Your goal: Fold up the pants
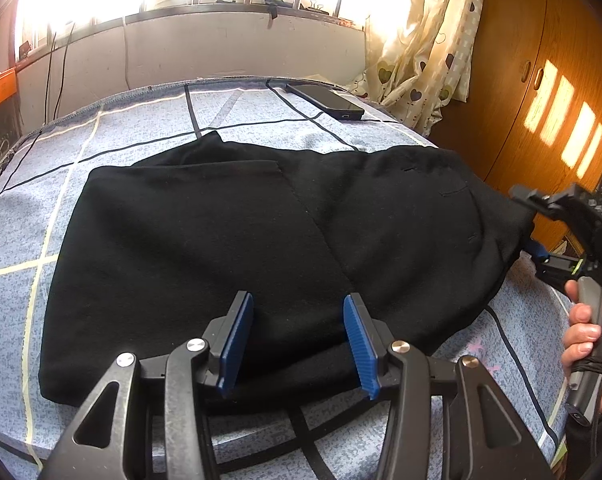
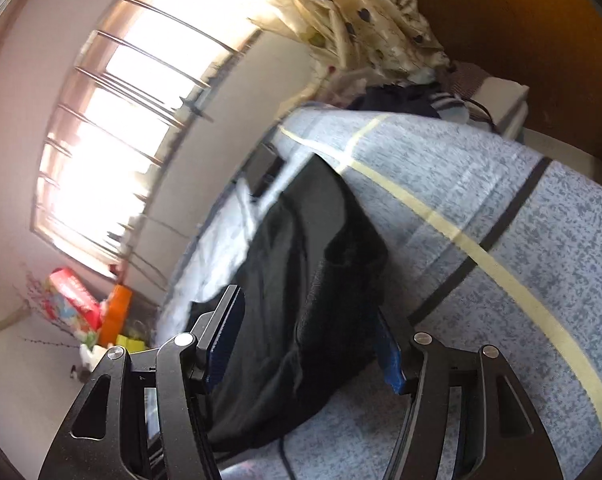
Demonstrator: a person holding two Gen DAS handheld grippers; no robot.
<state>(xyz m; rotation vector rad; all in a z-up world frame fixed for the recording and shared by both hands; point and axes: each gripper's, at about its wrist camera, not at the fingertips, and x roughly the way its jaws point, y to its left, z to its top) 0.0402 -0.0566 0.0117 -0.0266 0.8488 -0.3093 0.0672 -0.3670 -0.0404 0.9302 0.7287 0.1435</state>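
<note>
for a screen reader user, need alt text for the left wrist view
Black fabric pants lie partly folded on a blue-grey checked bedsheet, with the open blue-padded left tongs over their near edge. A black phone lies beyond them.

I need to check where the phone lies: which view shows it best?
The left wrist view: the phone lies sharp and whole on the bedsheet beyond the pants. The right wrist view shows only a blurred dark shape there.

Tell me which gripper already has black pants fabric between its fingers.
The right gripper: its open fingers straddle a raised edge of the black pants. The left gripper, also open, hovers above flat cloth without enclosing any.
</note>
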